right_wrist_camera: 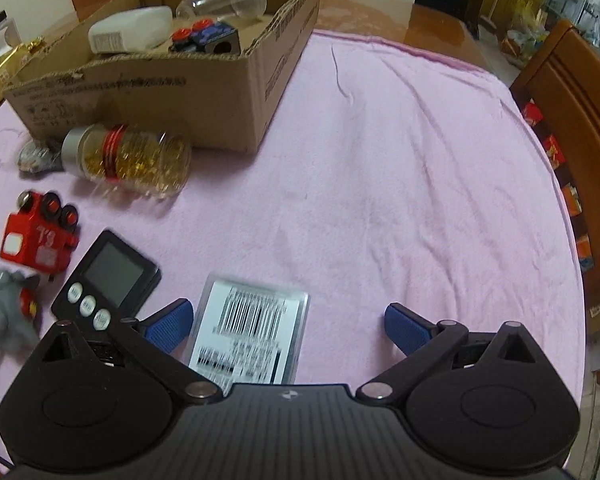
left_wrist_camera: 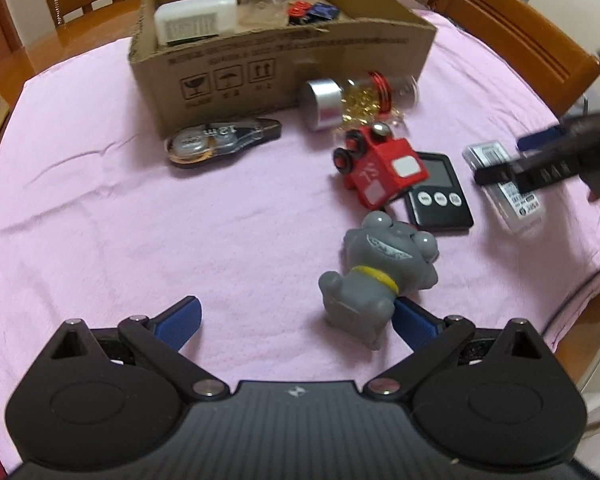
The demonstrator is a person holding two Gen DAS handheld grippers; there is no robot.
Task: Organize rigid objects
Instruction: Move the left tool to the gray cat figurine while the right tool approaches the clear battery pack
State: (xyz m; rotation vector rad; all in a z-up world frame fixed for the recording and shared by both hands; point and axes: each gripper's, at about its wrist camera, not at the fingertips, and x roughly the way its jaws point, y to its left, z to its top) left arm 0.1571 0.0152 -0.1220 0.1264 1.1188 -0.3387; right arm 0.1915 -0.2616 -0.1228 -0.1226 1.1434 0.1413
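two open tools: left tool (left_wrist_camera: 298, 318) by one grey toy (left_wrist_camera: 373, 276), right tool (right_wrist_camera: 288, 322) over one clear case (right_wrist_camera: 252, 336).

Jar (left_wrist_camera: 355, 98) before box (left_wrist_camera: 284, 64)

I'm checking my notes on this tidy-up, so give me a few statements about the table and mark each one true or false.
1. The cardboard box already holds a white container. True.
2. The jar of gold beads stands upright. False: it lies on its side.
3. The left gripper is shut on the grey toy. False: its fingers are open.
4. The right gripper is open over a barcoded case. True.
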